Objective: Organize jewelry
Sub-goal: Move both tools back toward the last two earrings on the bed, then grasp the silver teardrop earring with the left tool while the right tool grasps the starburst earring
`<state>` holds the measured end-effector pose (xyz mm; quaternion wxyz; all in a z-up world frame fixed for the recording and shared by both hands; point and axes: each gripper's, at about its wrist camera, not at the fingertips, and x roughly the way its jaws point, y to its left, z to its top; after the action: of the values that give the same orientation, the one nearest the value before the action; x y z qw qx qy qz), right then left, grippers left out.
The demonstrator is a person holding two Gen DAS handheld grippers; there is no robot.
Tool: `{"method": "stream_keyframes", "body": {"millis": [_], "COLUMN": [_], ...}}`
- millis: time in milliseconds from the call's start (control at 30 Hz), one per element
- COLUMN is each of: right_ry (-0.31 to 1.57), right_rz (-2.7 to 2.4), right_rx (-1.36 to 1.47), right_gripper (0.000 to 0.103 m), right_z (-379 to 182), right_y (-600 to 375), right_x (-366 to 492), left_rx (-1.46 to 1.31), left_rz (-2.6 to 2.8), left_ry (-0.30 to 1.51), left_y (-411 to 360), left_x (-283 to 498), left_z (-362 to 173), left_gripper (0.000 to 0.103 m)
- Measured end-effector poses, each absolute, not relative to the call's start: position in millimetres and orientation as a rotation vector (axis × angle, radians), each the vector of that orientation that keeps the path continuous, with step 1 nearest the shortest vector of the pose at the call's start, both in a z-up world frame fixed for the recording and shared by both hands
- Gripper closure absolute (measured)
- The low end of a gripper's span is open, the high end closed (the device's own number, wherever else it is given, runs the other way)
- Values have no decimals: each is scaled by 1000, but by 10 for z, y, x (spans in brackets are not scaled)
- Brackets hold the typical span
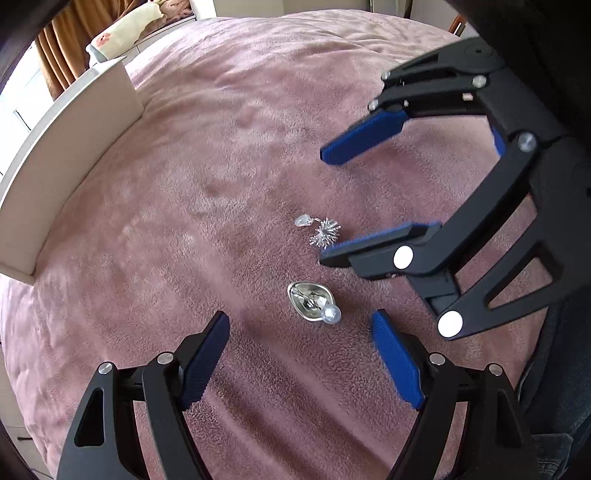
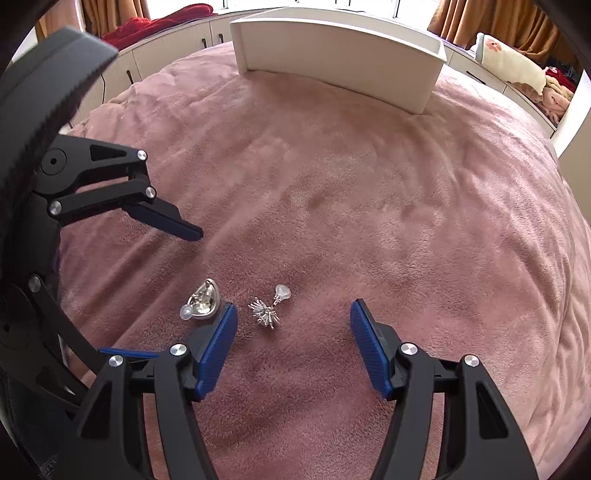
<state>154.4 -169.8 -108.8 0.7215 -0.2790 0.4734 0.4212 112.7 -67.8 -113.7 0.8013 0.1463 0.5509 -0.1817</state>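
Plainly unlabelled, two silver earrings lie on pink blanket; left gripper and right gripper fingers wide, empty.

1. A bed fills most of both views, covered by a plush dusty-pink blanket with soft creases.
2. Beyond it runs a row of low cream cabinets with dark handles.
3. Brown curtains hang at bright windows (daylight floods in from there).
4. A red blanket lies heaped on the cabinet top, and a cream pillow with a pink flower print rests farther along.
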Motion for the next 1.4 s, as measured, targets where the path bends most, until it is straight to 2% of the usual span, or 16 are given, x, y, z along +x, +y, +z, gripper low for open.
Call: {"method": "stream_keyframes", "body": {"millis": [200,300,367,567,867,933,1133,1400], "right_ry": [1044,1049,1062,1072,1079,1083,1090,1097], "right_rz": [932,935,951,964,960,963,971,968], "right_rx": [-642,-629,-600,-601,-577,-566,-553,-547], "right_gripper": [41,54,72,83,86,86,86,86], "right_z": [-1210,-1215,-1199,-1199,-1169,-1160,-1141,-1137], "right_y": [-1635,-1643,-1653,-1644,-1685,-1694,-1729,-1720], "right_x": [1572,1587,1599,1580,1592,1602,1617,1621], "left_rx": [284,280,279,275,251,241,223,216], "left_rz": [-395,-394,-392,-391,-417,-412,-392,-390], "left_ry": [1181,1177,1178,1175,1154,1150,1147,1138], "left_y": [-633,-609,-605,-616,-603,-584,-504,-480], "left_x": [1179,1185,1189,1145,1124,1137,1187,1216], "left_z": [-1174,-1178,-1183,-1170,-1140,-1124,-1112,-1104], "left_gripper": [21,21,21,22,51,64,86,92]}}
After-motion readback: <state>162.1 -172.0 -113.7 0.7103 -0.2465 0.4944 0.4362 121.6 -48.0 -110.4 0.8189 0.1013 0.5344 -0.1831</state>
